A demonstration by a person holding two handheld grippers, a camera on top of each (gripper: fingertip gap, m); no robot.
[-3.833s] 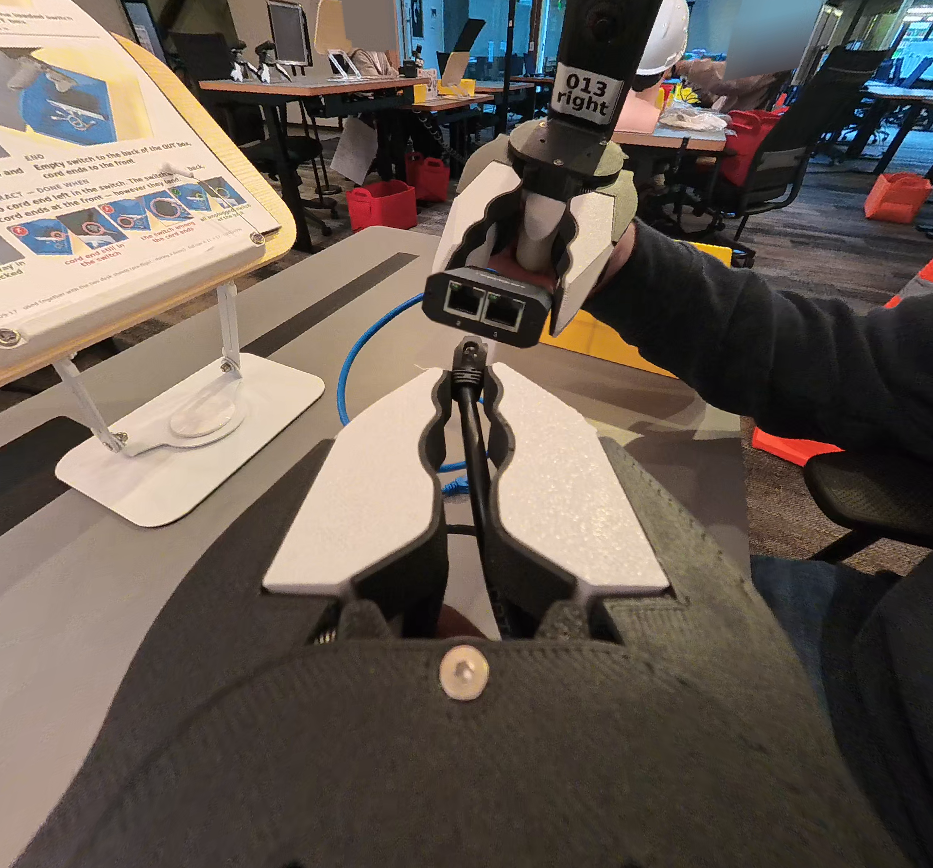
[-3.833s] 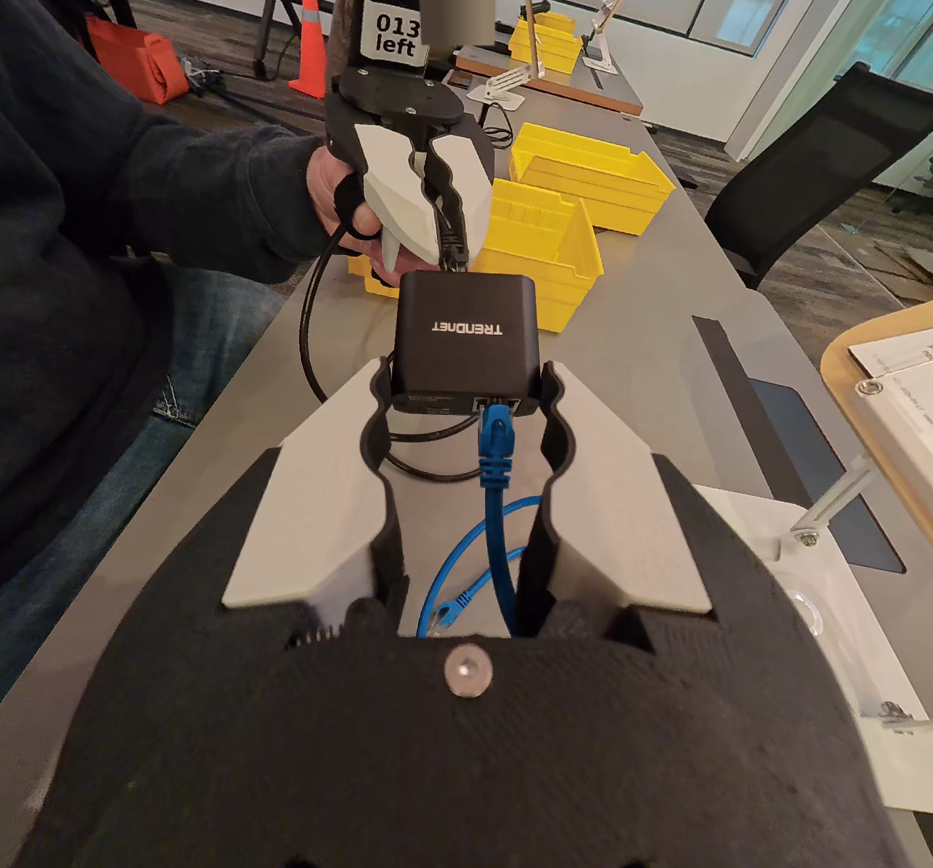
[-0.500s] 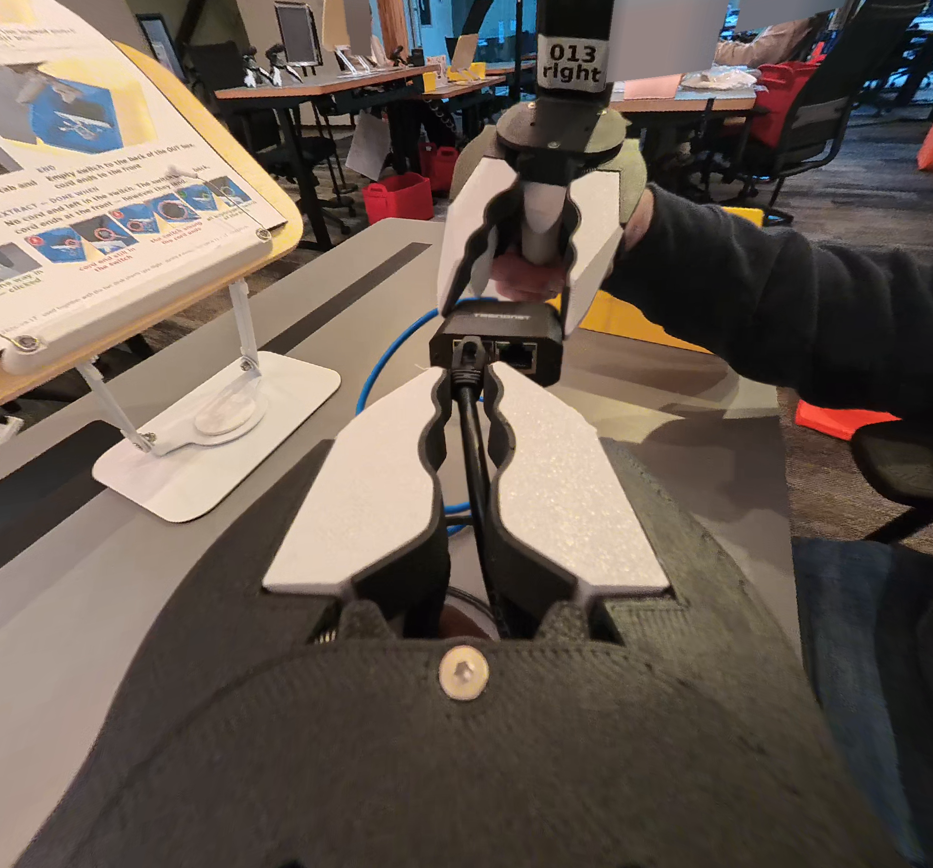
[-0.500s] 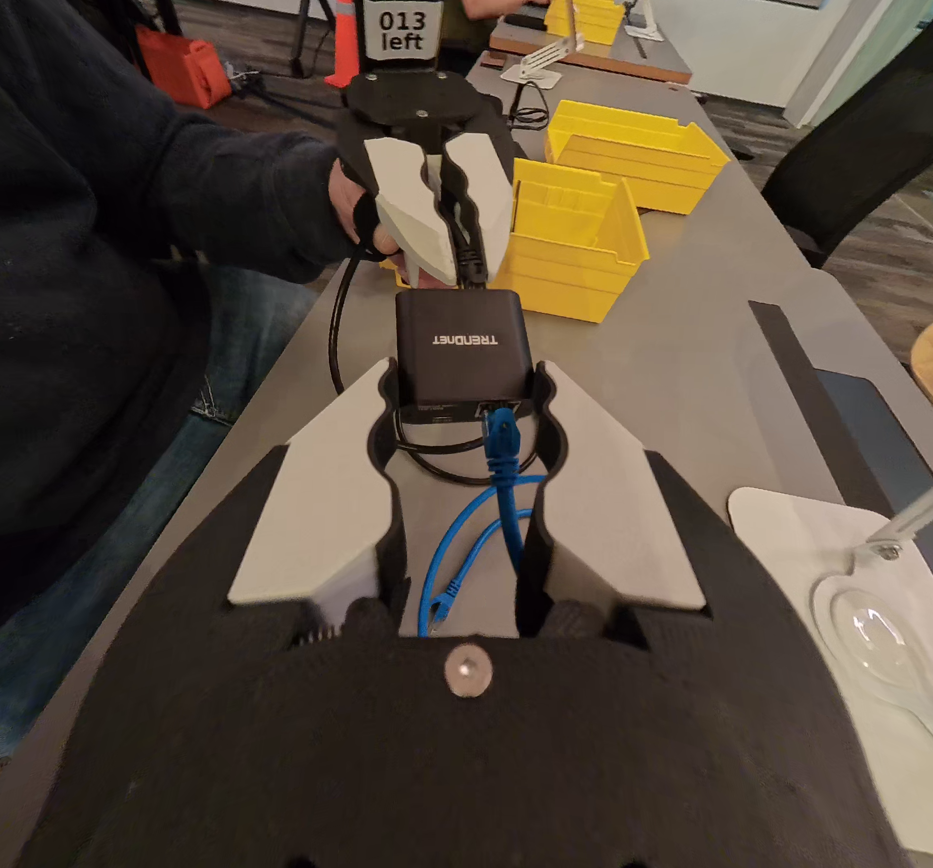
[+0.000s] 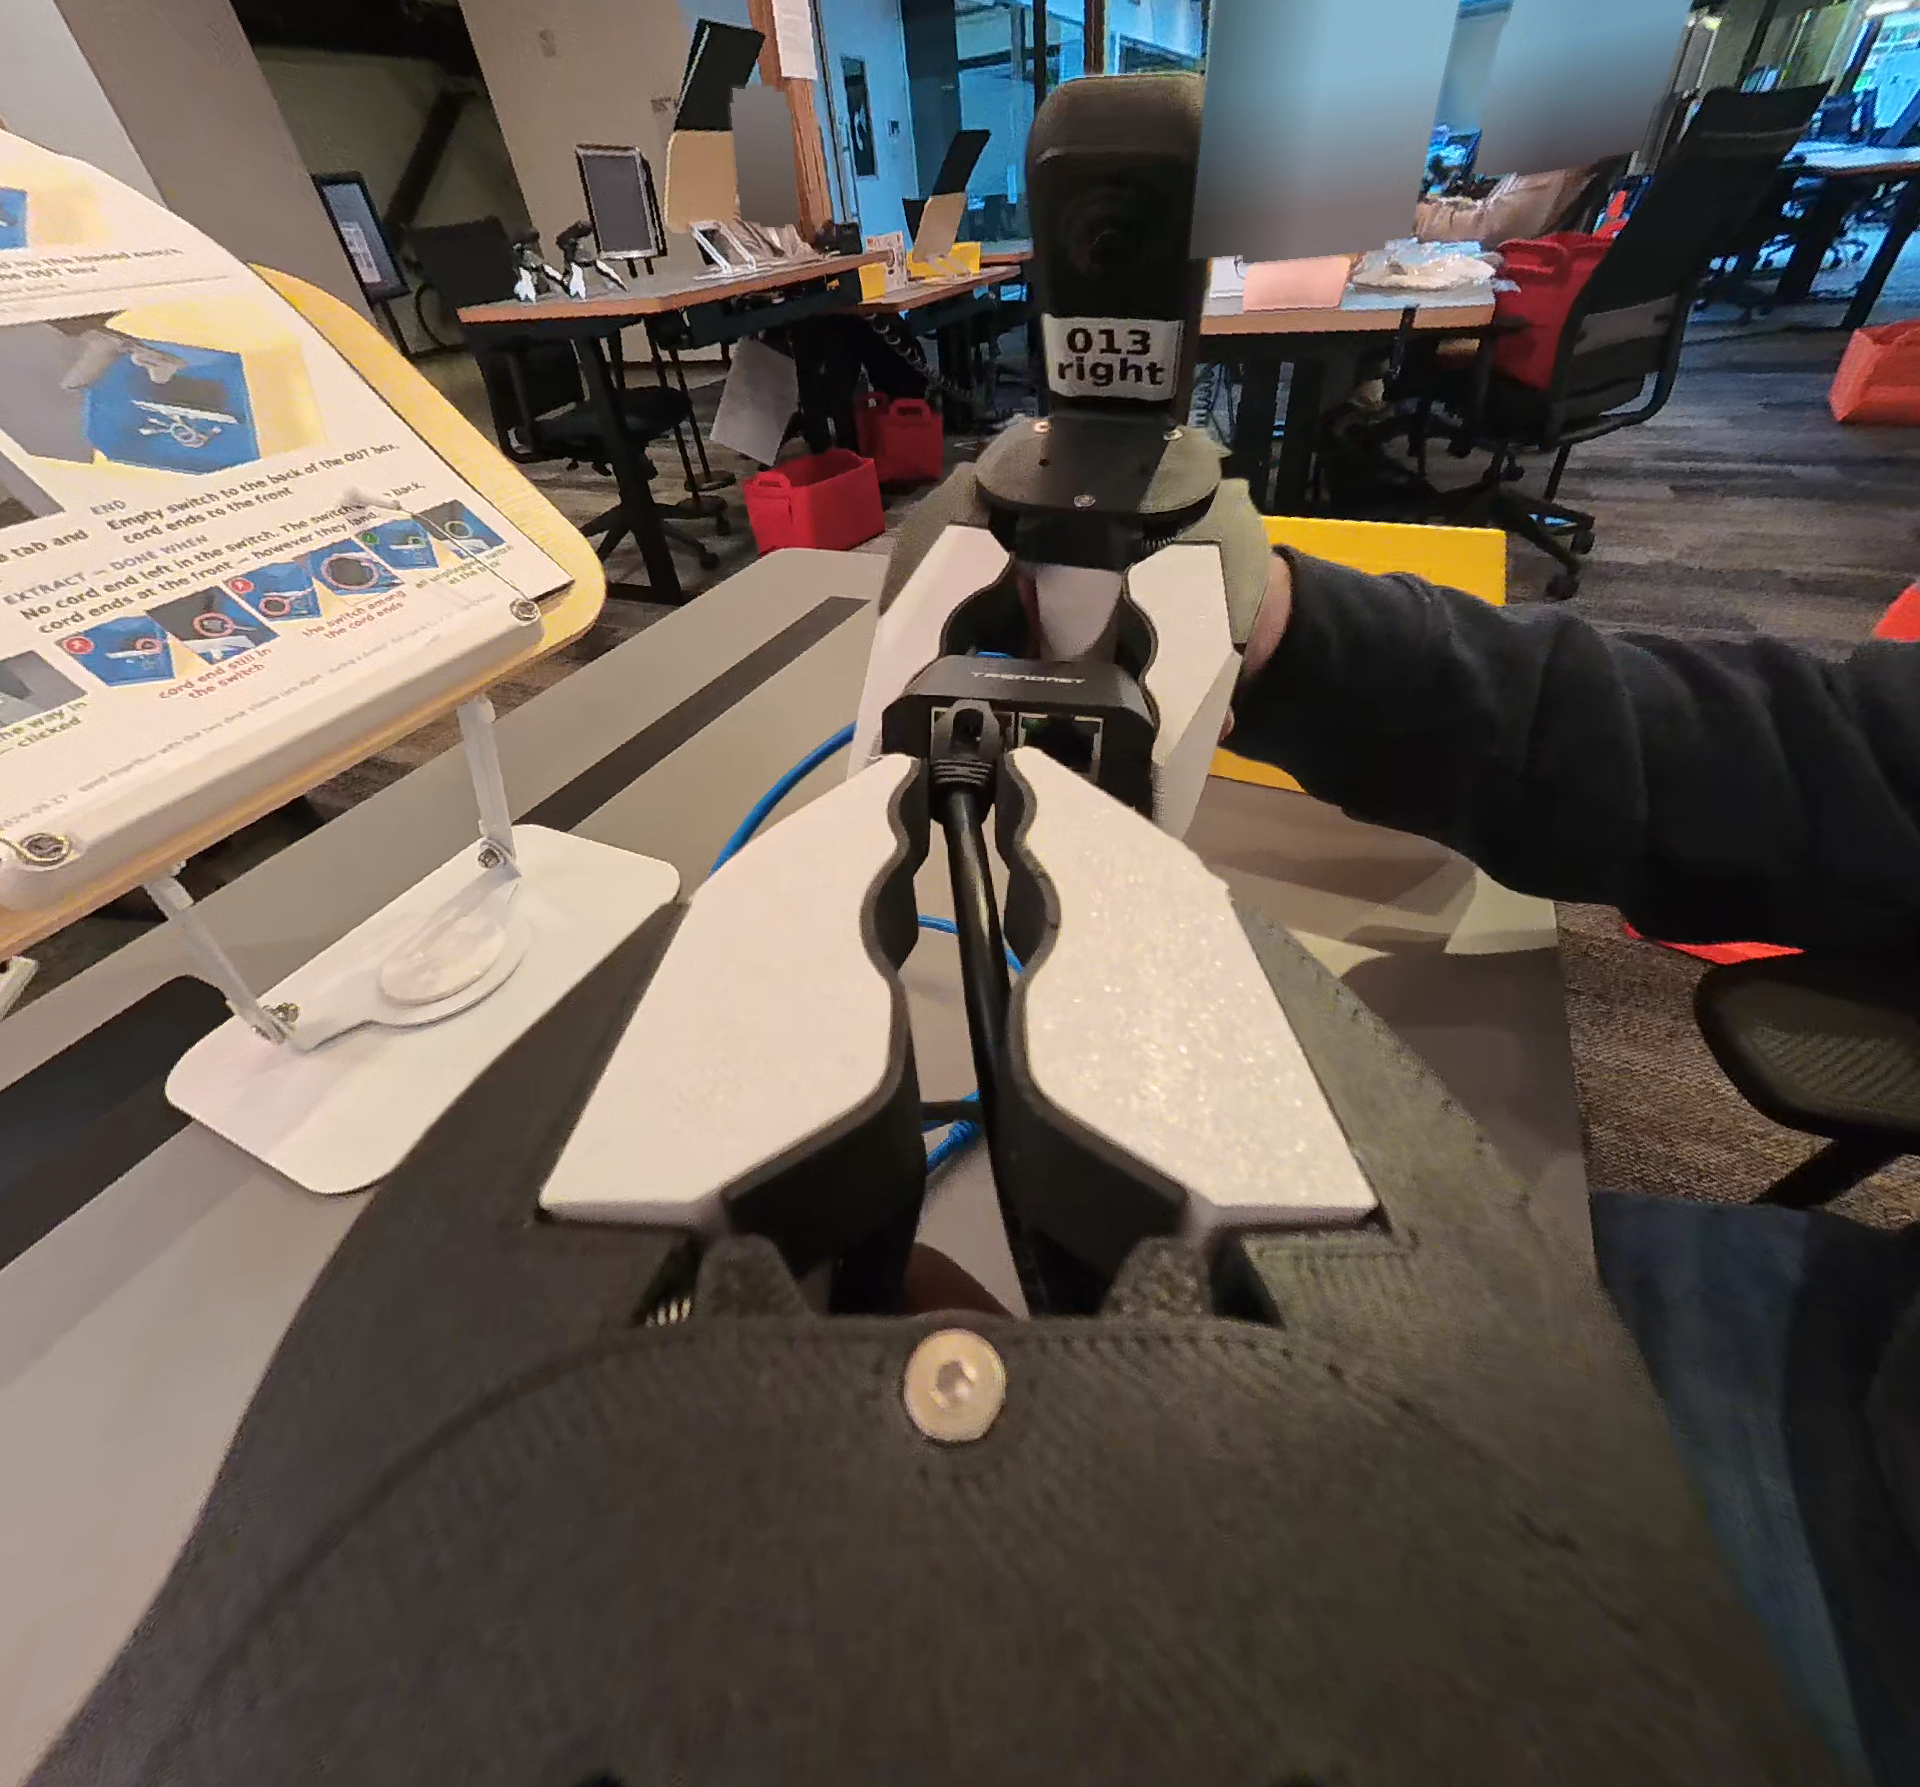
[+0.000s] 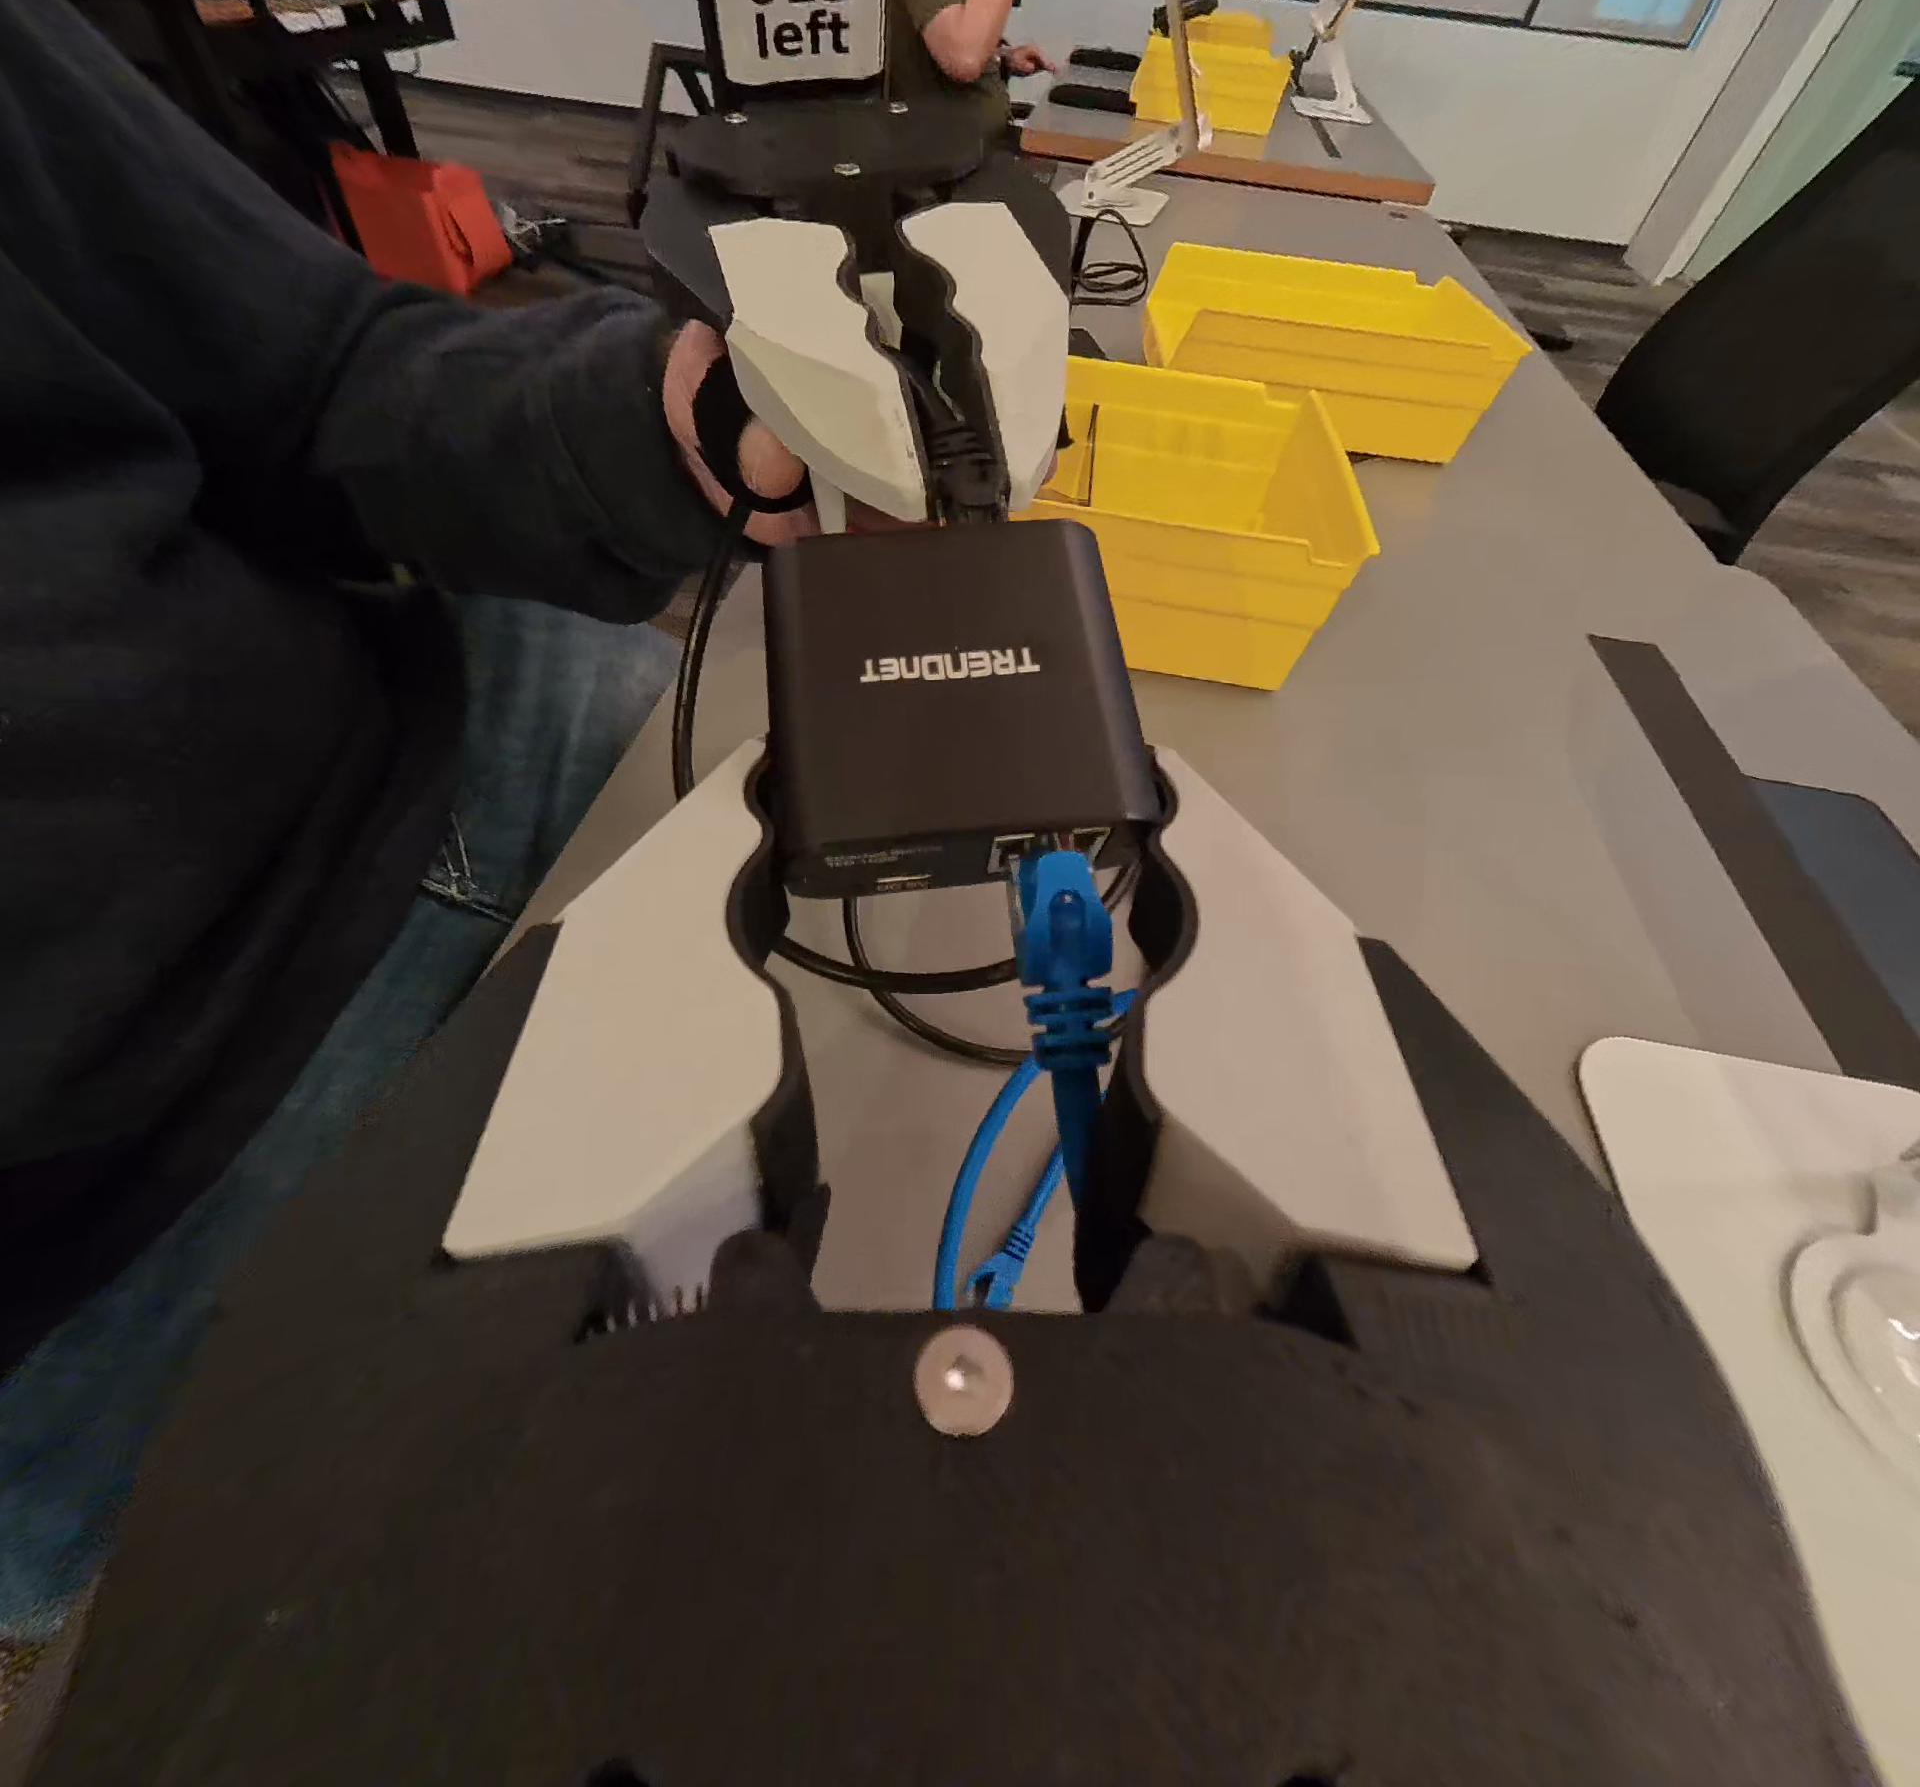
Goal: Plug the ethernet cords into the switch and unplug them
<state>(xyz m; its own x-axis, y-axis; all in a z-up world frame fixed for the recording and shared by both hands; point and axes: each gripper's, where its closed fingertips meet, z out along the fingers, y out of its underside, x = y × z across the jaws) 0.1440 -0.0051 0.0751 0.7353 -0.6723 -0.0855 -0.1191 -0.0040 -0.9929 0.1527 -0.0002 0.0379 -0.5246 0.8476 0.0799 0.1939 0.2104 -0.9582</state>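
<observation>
Black switch pinched between right fingers; left fingers clamp black cord, plug in its port.

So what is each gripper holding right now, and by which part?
The left gripper pinches the black cord just behind its plug. The right gripper clamps the black switch by its sides, near the end with the blue cord.

A grey table with a dark stripe along it carries the scene; two yellow bins sit on it, one behind the other, well apart from a white stand base. A blue cord and a loop of black cord lie on the bare top between them.
</observation>
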